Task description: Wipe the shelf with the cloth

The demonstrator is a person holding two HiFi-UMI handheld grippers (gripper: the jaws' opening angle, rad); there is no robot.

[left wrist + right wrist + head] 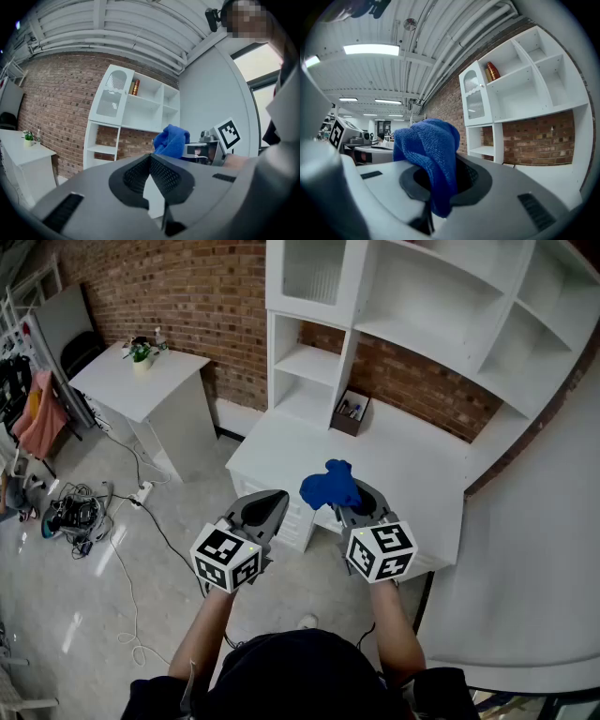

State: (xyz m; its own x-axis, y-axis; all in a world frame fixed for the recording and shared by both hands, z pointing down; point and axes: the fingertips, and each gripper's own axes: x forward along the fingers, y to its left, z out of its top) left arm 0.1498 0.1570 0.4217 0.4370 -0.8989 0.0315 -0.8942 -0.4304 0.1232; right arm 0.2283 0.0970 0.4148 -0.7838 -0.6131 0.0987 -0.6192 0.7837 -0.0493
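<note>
Above the white desk (412,465), right gripper (361,497) clamps a crumpled blue terry cloth (330,486) bunched upward; left gripper (275,497) closed, empty

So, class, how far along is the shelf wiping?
Done: the blue cloth is clamped in the right tongs. In hand: it hangs in front of the white shelf unit. Left: all the wiping; the cloth touches no shelf. The left tongs: shut, empty.

1. Head view: the light is bright, even and from overhead. Soft shadows sit under the boards of the white painted shelf unit (412,324), and the pale glossy floor (66,634) carries faint glints.
2. Right gripper view: a long fluorescent ceiling lamp (371,49) burns nearly white, while the blue towelling cloth (429,154) is sharp.
3. Both gripper views bow straight lines and darken at the corners.
</note>
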